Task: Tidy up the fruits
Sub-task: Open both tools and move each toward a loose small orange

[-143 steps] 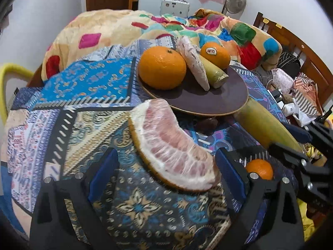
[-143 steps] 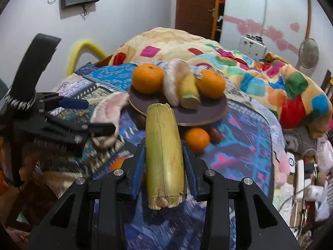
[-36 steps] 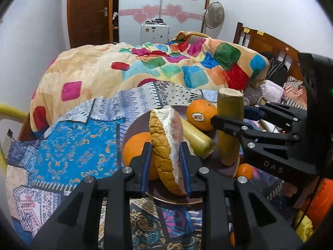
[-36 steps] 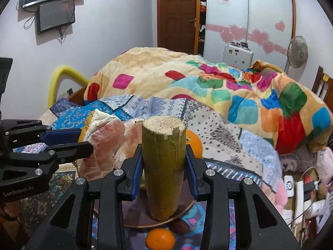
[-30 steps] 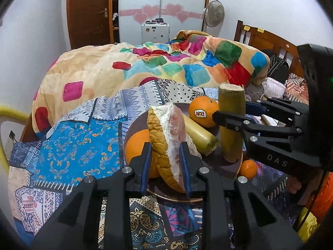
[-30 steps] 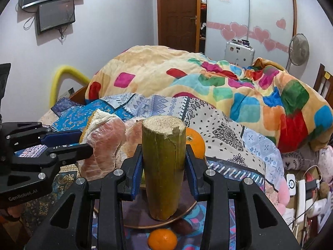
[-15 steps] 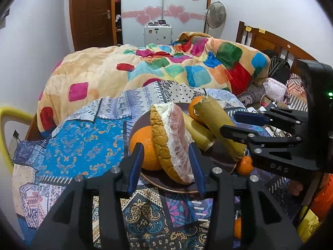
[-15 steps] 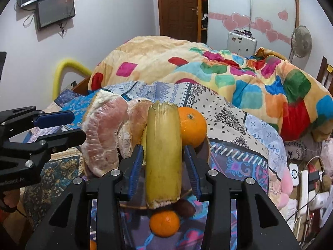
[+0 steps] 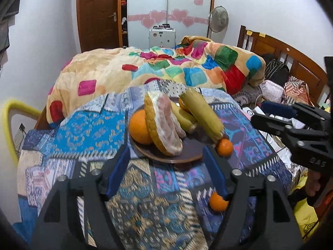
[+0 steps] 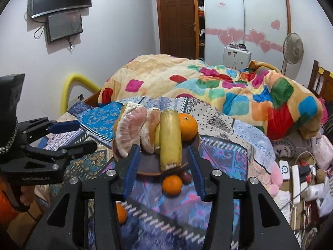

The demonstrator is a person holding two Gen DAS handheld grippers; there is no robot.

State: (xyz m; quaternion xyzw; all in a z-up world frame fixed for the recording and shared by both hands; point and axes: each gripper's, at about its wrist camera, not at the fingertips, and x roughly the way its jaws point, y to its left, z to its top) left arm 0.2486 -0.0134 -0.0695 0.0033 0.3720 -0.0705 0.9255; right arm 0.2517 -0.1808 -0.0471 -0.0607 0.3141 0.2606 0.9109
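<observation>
Several fruits on plate: the brown plate (image 9: 164, 158) held a large orange (image 9: 139, 129), two pomelo wedges (image 9: 164, 127), a short green-yellow stalk piece (image 9: 184, 117), a long sugarcane piece (image 9: 203, 114) and a second orange (image 10: 187, 126) at the plate's 12 o'clock side.
Sugarcane position: it lay tilted over the pile, its lower end resting at the plate's rim at about 4 o'clock in the left wrist view.
Pomelo position: the nearer wedge leaned on edge against the large orange, at the plate's 9 o'clock.
Left to do: a small orange (image 9: 224, 147) sat just beside the plate's rim at 4 o'clock, another small orange (image 9: 218, 202) lay on the patterned cloth (image 9: 83, 129) at 5 o'clock nearer the camera, and a dark round fruit (image 10: 185, 176) rested just under the rim; by my judgement, these were yet to be placed.
Progress: most of the job looked done.
Left gripper (image 9: 166, 168): its jaws had just been opening and stood wide, released, with nothing between them.
Right gripper (image 10: 164, 170): its jaws had just been opening, apart from the sugarcane, gripping nothing.
</observation>
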